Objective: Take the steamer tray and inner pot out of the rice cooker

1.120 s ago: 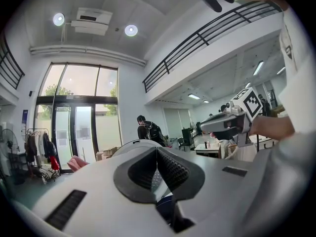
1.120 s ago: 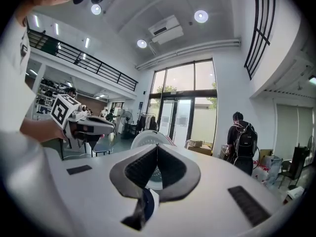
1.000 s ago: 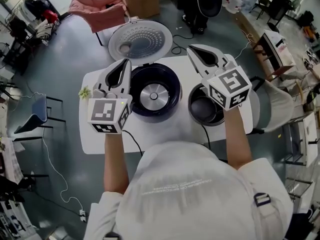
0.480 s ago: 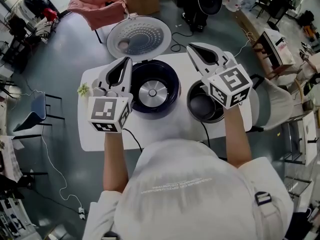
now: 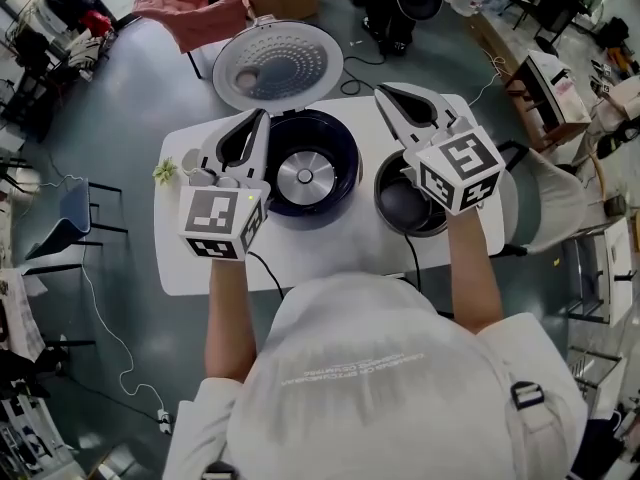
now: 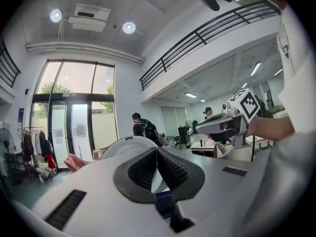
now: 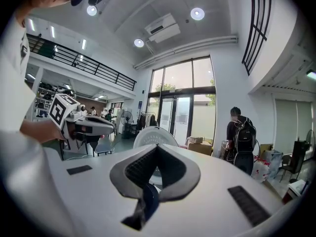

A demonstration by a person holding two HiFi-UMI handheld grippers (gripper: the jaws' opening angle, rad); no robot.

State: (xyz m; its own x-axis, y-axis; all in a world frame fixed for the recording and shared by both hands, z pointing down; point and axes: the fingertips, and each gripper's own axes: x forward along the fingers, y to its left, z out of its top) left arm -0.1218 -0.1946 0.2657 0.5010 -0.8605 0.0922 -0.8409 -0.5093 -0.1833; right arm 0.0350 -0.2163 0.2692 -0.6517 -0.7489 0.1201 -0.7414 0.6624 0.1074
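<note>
The dark blue rice cooker (image 5: 305,163) stands on the white table with its lid (image 5: 278,68) swung open at the back. Its well is empty and shows the bare metal heating plate (image 5: 305,176). To its right on the table sits the dark inner pot (image 5: 405,208), partly hidden under my right gripper. I cannot make out a steamer tray. My left gripper (image 5: 262,116) hovers over the cooker's left rim, shut and empty (image 6: 156,149). My right gripper (image 5: 380,93) hangs above the pot, also shut with nothing in it (image 7: 157,147).
A small green sprig (image 5: 165,173) lies at the table's (image 5: 200,258) left edge. A cable runs off the front edge to the floor. A pink-draped chair (image 5: 190,3) and a cardboard box stand behind the table, and a chair at the right. People stand far off.
</note>
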